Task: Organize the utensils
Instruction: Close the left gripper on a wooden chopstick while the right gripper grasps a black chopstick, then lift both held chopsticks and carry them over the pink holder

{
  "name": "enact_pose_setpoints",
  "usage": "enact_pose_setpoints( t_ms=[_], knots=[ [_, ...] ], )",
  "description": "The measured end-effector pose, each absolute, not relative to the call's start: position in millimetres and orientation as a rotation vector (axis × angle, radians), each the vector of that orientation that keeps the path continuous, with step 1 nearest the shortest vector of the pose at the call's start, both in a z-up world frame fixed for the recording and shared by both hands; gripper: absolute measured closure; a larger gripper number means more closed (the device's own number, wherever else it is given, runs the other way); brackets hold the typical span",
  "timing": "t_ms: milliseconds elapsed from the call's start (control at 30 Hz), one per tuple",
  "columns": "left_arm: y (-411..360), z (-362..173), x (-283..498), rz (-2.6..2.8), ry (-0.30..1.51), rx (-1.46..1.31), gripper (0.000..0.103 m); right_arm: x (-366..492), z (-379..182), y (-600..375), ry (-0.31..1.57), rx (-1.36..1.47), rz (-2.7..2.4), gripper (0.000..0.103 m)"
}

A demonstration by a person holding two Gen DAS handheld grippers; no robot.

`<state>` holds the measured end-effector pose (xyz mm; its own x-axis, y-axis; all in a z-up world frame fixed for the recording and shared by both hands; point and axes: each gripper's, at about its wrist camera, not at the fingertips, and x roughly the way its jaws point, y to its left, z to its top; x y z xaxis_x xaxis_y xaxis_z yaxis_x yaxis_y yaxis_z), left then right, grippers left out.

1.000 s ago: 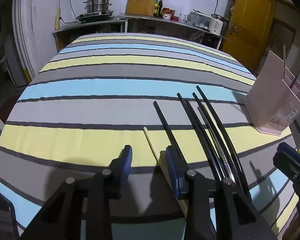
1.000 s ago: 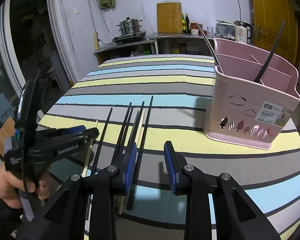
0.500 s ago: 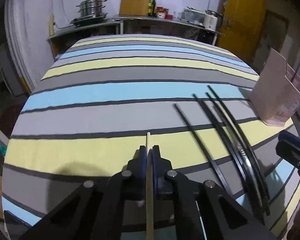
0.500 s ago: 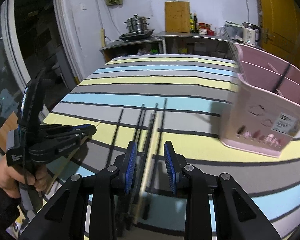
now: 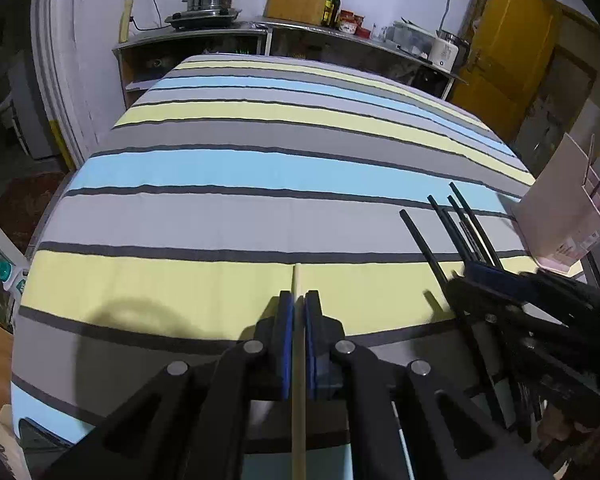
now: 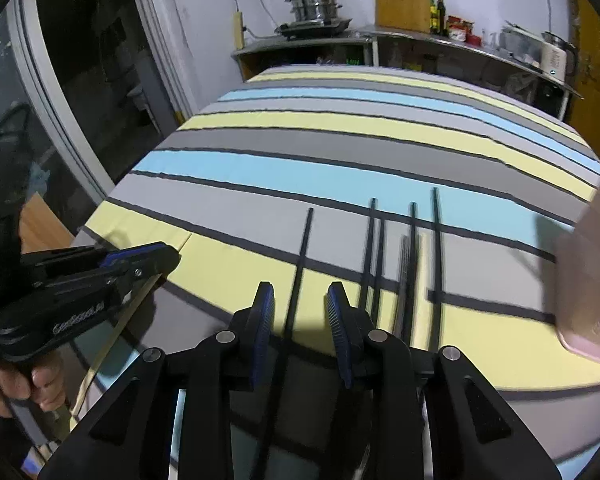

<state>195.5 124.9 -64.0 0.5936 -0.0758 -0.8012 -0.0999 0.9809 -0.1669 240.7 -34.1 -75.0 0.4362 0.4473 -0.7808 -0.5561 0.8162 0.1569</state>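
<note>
Left gripper (image 5: 299,304) clamped on pale wooden chopstick (image 5: 298,400), lower centre; right gripper (image 6: 300,300) jaws narrowing, apart astride lone black chopstick (image 6: 302,256).

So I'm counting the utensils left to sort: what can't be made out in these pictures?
- Pink basket: cut off by the left wrist view's edge, a blur in the right wrist view; its contents can't be counted.
- Black chopsticks: the bunch overlaps and smears in the right wrist view; the right gripper covers their near ends in the left.
- Wooden chopstick: near end leaves the frame.
</note>
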Motion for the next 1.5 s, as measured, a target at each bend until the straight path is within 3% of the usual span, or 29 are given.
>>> enact_pose_setpoints(
  t_ms=[167, 233, 300, 600, 1067, 1500],
  knots=[
    [124, -64, 204, 0.014, 0.956, -0.173, 0.096, 251, -81, -19, 0.946, -0.175, 0.615, 0.078],
    [119, -63, 205, 0.017, 0.960, -0.133, 0.096, 252, -81, -15, 0.948, -0.201, 0.597, 0.083],
    [115, -63, 207, 0.022, 0.966, -0.099, 0.096, 252, -82, -11, 0.941, -0.246, 0.577, 0.096],
    [124, -51, 201, 0.014, 0.956, -0.172, 0.097, 247, -58, -27, 0.918, -0.161, 0.619, 0.097],
    [119, 37, 162, -0.062, 0.797, -0.214, 0.097, 209, 27, -73, 0.751, -0.048, 0.621, 0.097],
    [101, 88, 138, -0.117, 0.701, -0.190, 0.097, 183, 68, -103, 0.644, 0.000, 0.591, 0.097]
  ],
)
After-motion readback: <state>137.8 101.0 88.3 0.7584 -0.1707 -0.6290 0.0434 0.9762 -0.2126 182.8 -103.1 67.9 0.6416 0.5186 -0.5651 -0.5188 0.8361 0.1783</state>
